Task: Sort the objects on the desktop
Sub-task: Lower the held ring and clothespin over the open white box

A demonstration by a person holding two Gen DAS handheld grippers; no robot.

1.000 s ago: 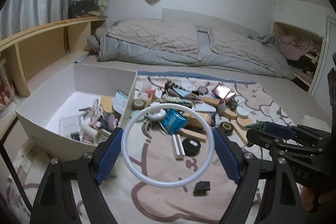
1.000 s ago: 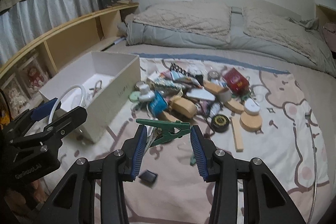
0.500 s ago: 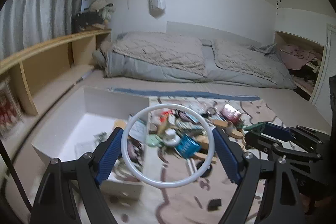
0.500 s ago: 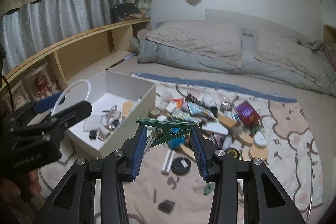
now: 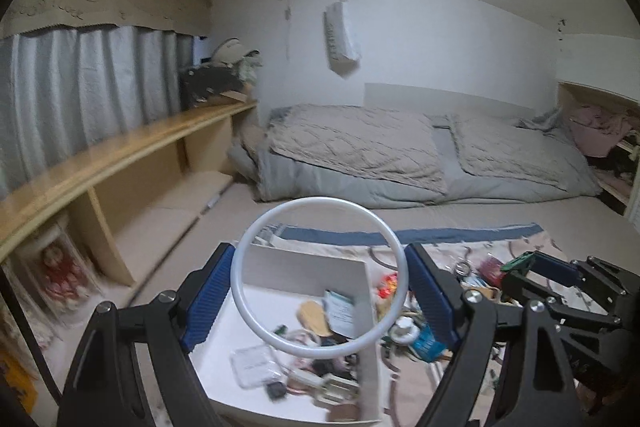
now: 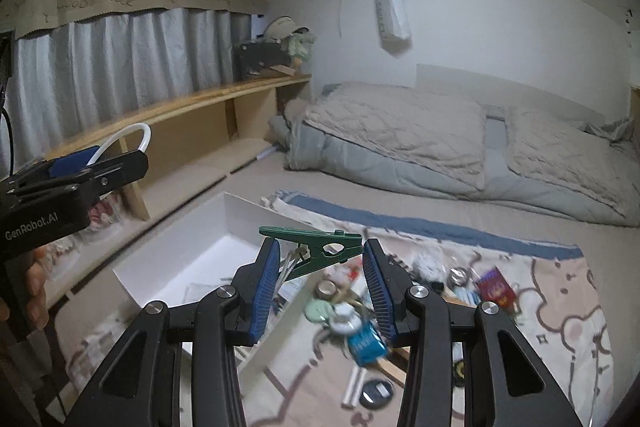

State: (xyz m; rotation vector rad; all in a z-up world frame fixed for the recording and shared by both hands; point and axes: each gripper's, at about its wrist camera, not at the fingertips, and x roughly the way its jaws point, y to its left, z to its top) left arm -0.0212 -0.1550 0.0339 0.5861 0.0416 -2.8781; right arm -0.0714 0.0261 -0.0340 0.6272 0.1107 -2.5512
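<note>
My left gripper (image 5: pixel 320 255) is shut on a white ring (image 5: pixel 320 203), its blue pads pressing the ring's two sides. The ring hangs above the open white box (image 5: pixel 304 265), which holds several small items. My right gripper (image 6: pixel 320 259) is shut on a green clip (image 6: pixel 316 238) lying crosswise between its pads, above the box's right wall (image 6: pixel 288 323). In the right wrist view the left gripper (image 6: pixel 100 163) shows at the left with the ring (image 6: pixel 138 131) sticking up. The right gripper (image 5: pixel 536 265) shows at the right in the left wrist view.
A pile of small objects (image 6: pixel 360 331) lies on a printed mat (image 6: pixel 560 327) right of the box. Behind it lies a bed with grey quilts (image 6: pixel 420 131). A wooden shelf (image 5: pixel 120 163) and curtains run along the left. A hand (image 6: pixel 34 287) holds the left gripper.
Both grippers have risen and shifted left, from over the pile to over the box. The views have tilted up towards the bed and wall. Both grips are unchanged.
</note>
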